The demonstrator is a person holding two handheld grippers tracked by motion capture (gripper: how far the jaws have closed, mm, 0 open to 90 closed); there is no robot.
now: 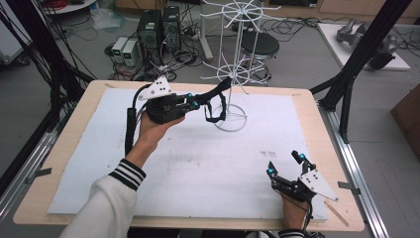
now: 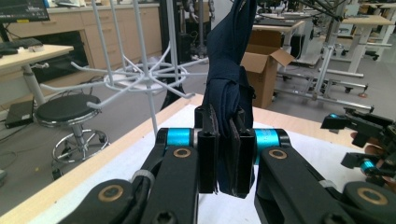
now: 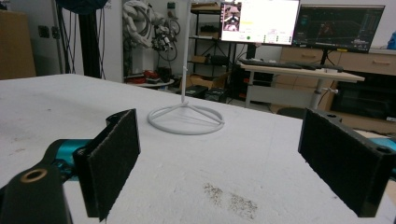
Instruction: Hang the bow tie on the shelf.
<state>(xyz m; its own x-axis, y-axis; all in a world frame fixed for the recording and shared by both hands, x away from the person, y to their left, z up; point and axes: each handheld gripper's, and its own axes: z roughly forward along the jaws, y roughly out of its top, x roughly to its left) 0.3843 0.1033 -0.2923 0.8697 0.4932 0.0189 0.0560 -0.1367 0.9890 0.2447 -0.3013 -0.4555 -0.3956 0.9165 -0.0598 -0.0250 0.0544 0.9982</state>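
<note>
Basically the biggest thing was the table [image 1: 59,163], wood-edged with a white foam sheet [image 1: 198,163] over it. On the sheet's far side stood the white wire display rack [image 1: 236,64], a pole with spoke arms at two levels and a ring base [image 1: 231,119].

The left gripper [image 1: 195,102] was held above the sheet just left of the rack, jaws clamped tight on a dark navy strap [image 2: 227,88]. In the left gripper view the fabric was folded between the pads and ran upward; in the high view it reached to the rack's lower spokes, with a loop hanging down beside the pole. Whether it was already hooked on a spoke I couldn't tell.

The right gripper [image 1: 286,167] sat low at the near right corner of the sheet, jaws wide apart, nothing between them, well apart from the rack.

Risks, as a judgement: the rack looked light and nothing steadied it, so a sideways pull on the strap could tip or drag it. The hanging loop could snag a wrong spoke or wrap the pole. Letting go before the strap sat over a spoke would drop it on the sheet.

Around: a black stool [image 1: 260,45] and computer towers [image 1: 158,29] on the floor behind the table, with tangled cables. Nothing on the sheet blocked the left gripper; the crowded spokes were the only obstruction.
</note>
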